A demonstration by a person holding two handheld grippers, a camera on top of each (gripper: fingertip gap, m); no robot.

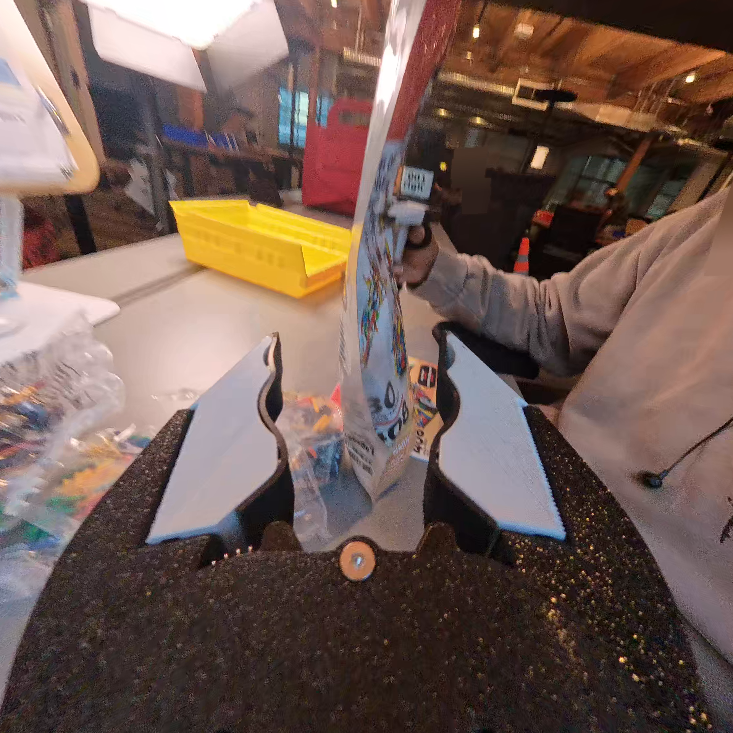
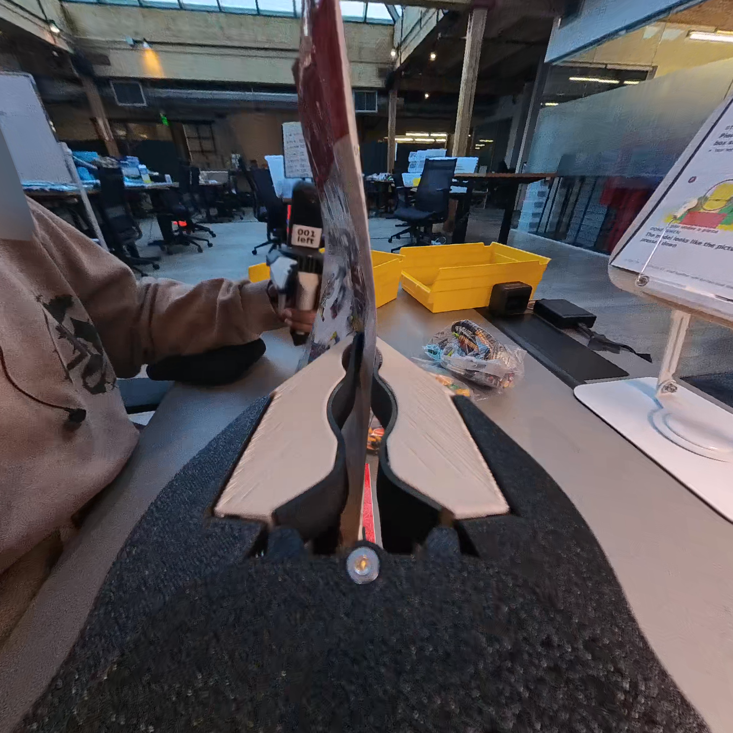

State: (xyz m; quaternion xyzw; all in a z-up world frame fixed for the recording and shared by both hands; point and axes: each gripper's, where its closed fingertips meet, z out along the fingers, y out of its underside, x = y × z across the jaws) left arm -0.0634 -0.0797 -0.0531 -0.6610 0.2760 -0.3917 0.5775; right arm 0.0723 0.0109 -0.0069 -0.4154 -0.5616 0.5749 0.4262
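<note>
A thin glossy printed sheet (image 1: 380,277), red at the top and covered in coloured pictures, stands upright over the grey table (image 1: 178,317). My left gripper (image 1: 357,337) is open. The sheet passes between its fingers (image 1: 238,436) with a gap on both sides. A clear bag of small coloured bricks (image 1: 313,428) lies on the table below it. In the right wrist view my right gripper (image 2: 367,345) is shut on the sheet (image 2: 341,246), seen edge-on, with both pads pressed on it. The right gripper's body (image 1: 412,222) shows behind the sheet. The left gripper's handle (image 2: 301,261) shows to the left of the sheet.
Yellow bins (image 2: 472,273) (image 1: 254,246) stand at the far side of the table. Another bag of bricks (image 2: 476,357) lies at the right, and more bags (image 1: 51,416) at the left. A white sign stand (image 2: 682,396) and a small black box (image 2: 509,297) stand at the right. A person's sleeve (image 1: 535,309) crosses the table. The tips of one gripper are about 20 cm away from the tips of the other.
</note>
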